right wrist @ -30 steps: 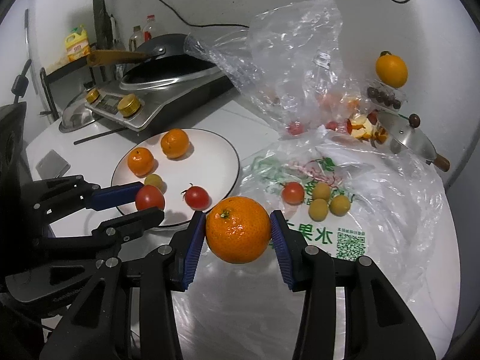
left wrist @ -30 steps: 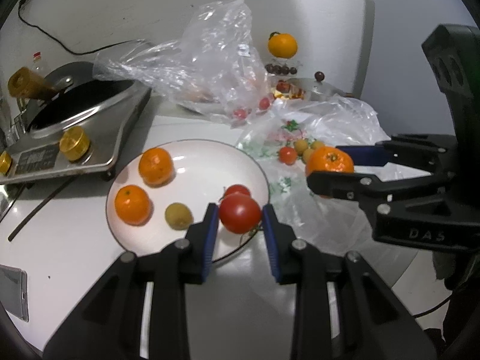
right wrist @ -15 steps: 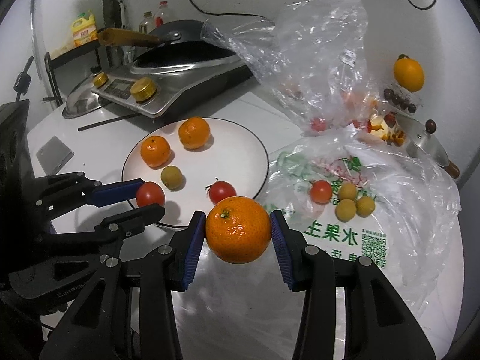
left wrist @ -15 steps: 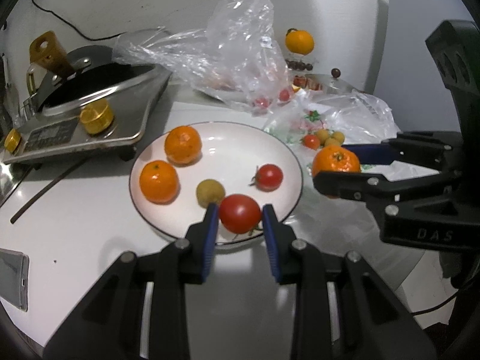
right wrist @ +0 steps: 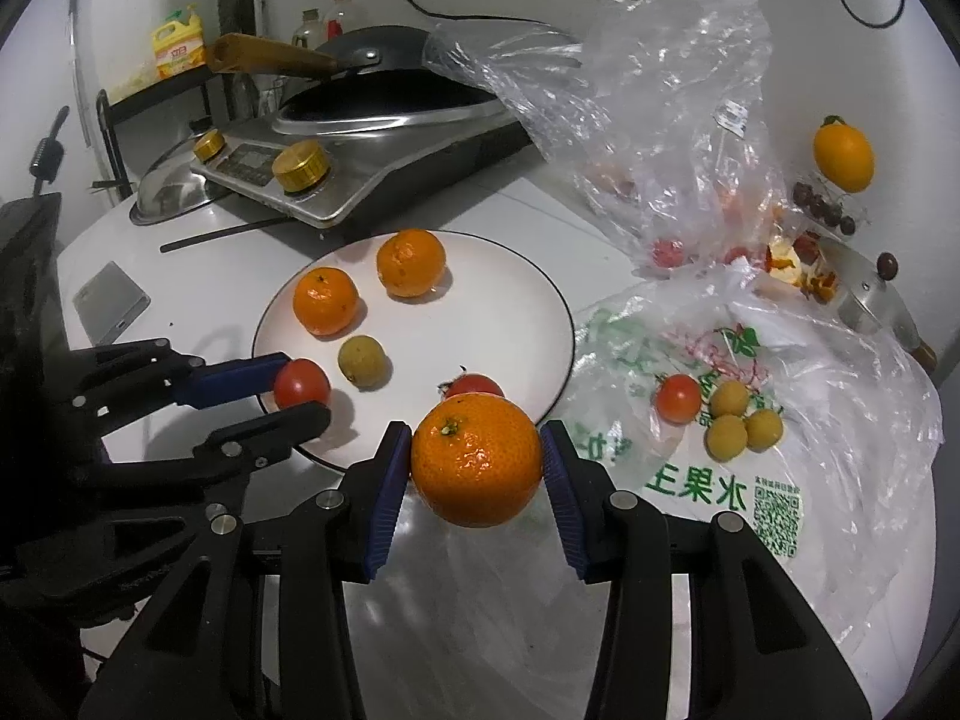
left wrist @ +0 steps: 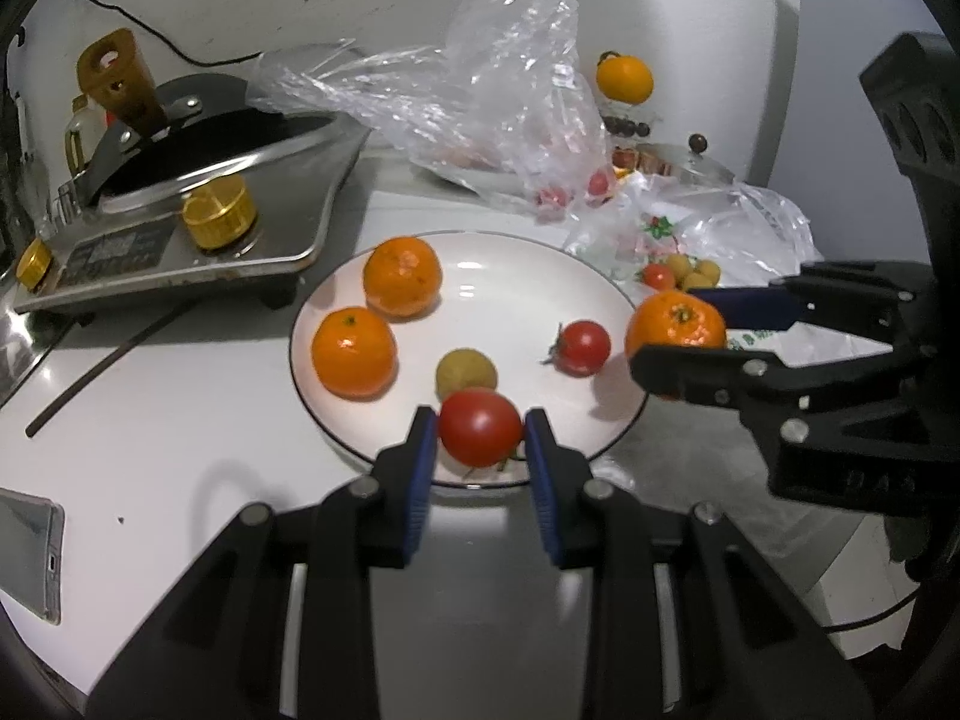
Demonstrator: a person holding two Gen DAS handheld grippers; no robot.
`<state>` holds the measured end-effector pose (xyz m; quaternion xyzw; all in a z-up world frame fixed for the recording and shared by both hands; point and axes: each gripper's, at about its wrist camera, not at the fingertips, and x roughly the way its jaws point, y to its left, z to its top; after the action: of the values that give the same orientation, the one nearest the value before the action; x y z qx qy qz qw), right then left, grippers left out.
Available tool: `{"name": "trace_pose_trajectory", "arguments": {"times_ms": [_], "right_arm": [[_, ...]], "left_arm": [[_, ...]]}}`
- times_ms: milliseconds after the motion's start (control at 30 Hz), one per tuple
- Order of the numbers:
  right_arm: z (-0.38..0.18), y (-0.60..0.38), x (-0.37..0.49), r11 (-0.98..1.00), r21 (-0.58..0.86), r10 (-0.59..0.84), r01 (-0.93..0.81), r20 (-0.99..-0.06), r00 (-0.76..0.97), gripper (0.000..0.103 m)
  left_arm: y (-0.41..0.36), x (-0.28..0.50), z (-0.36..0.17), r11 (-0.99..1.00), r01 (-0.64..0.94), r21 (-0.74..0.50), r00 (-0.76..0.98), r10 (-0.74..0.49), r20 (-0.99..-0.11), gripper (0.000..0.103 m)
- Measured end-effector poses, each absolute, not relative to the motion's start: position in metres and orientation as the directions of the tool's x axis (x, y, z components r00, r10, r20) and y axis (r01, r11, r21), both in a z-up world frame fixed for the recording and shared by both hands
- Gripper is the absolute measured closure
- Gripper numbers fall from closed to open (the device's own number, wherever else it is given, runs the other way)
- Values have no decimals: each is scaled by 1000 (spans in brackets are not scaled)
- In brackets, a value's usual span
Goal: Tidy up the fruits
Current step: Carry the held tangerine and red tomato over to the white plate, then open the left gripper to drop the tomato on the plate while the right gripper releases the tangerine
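Note:
My left gripper [left wrist: 479, 429] is shut on a red tomato [left wrist: 480, 427] over the near rim of the white plate [left wrist: 510, 282]. It also shows in the right wrist view [right wrist: 300, 391]. My right gripper [right wrist: 477, 461] is shut on a mandarin orange [right wrist: 477, 459] just off the plate's [right wrist: 480, 312] right edge. The mandarin also shows in the left wrist view [left wrist: 675, 324]. On the plate lie two mandarins [left wrist: 354, 353] [left wrist: 402, 276], a small yellow-green fruit [left wrist: 466, 372] and a second tomato [left wrist: 581, 347].
A printed plastic bag [right wrist: 750, 480] to the right holds a tomato [right wrist: 678, 398] and three small yellow fruits [right wrist: 726, 437]. A crumpled clear bag [right wrist: 660, 120] lies behind. An induction cooker with a wok [left wrist: 180, 204] stands at the left. A phone [right wrist: 111, 303] lies near the plate.
Both grippers have moved in toward the plate with their fruit. The tomato now hangs over the plate's near rim and the mandarin is beside its right edge.

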<state>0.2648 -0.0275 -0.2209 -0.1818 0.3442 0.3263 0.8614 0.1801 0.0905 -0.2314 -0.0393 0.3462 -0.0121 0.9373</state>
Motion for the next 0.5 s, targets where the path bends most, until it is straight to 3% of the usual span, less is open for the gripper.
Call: {"name": "trace_pose_trajectory", "arguments": {"times_ms": [500], "right_arm": [[-226, -1, 266, 689, -84, 456, -720, -722, 521, 56]], "left_arm": [[106, 175, -228, 994, -43, -104, 765, -34, -643, 69]]}}
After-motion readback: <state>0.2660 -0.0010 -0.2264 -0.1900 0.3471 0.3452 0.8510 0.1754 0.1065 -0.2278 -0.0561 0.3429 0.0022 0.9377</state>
